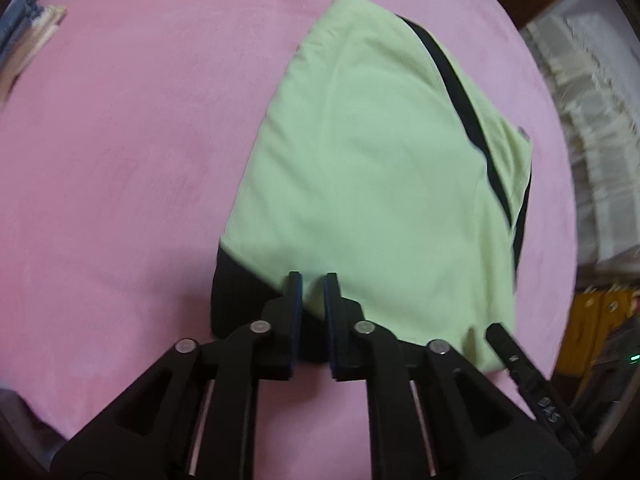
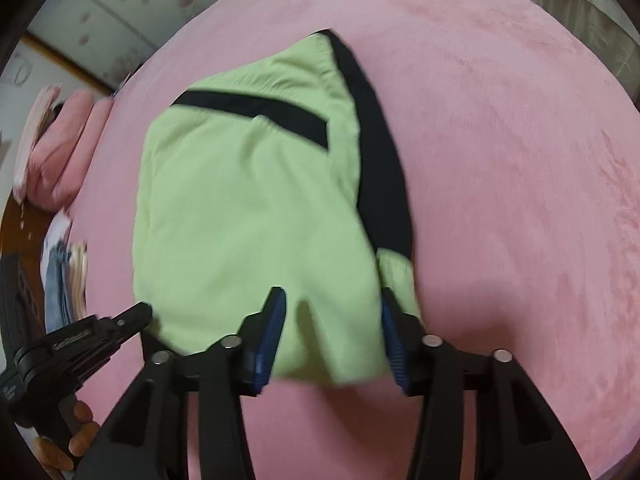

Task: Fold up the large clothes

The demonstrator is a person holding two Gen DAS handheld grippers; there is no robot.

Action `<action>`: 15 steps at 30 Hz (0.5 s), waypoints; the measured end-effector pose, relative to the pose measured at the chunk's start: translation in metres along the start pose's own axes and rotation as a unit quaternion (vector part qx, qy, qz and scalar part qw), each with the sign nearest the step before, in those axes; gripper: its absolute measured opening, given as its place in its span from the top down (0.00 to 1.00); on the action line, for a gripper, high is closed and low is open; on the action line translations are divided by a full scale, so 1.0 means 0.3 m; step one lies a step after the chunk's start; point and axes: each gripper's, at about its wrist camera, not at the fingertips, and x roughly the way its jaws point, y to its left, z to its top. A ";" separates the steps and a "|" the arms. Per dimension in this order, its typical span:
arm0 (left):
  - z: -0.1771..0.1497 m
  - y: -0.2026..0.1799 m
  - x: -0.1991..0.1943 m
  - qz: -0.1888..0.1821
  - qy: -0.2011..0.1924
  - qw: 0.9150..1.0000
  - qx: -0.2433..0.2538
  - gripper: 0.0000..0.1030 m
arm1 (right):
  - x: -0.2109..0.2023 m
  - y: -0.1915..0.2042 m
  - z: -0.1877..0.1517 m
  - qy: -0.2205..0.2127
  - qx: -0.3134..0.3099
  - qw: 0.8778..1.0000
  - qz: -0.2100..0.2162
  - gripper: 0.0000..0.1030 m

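Green garment (image 2: 248, 208) folded on pink bedspread (image 2: 500, 160), near edge between parted right fingers (image 2: 276, 320)

Soft indoor light, motion blur, fisheye warp

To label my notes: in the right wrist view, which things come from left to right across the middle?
Pink pillows → green garment → its black side panel → bare pink bed cover.

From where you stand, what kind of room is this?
Probably a bedroom: a pink bedspread covers a wide bed, pink pillows lie at its edge, and a folded green garment rests on it.
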 end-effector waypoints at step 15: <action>-0.138 -0.050 -0.151 0.067 0.063 0.994 0.066 0.45 | -0.314 0.061 -0.066 0.064 -0.043 0.997 -0.010 0.19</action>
